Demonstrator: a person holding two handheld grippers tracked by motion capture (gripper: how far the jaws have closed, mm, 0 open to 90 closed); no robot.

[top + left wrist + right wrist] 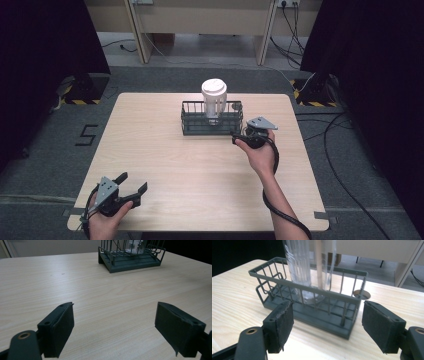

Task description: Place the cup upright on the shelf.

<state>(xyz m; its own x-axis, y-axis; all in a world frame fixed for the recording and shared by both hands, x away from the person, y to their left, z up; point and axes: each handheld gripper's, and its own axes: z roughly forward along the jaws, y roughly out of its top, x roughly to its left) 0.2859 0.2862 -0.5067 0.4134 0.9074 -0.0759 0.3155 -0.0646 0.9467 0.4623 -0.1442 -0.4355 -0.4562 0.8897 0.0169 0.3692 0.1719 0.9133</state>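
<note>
A dark wire basket [192,120] stands at the table's far middle. A clear ribbed cup [214,97] with a white lid stands upright inside it, a straw running down through it. My right gripper [236,138] hovers just off the basket's near right corner, pointing at it. In the right gripper view the basket [312,290] and cup [299,267] rise right beyond the gripper [327,322], whose jaws stand apart with nothing between them. My left gripper [134,181] rests open at the near left table edge. In the left gripper view it [114,322] faces the distant basket [130,262] over bare wood.
The pale wooden table [165,160] has open room between the two hands. A small brown round thing [362,293] shows through the bars at the basket's right end. Cables [345,150] lie on the grey floor to the right, and black curtains flank both sides.
</note>
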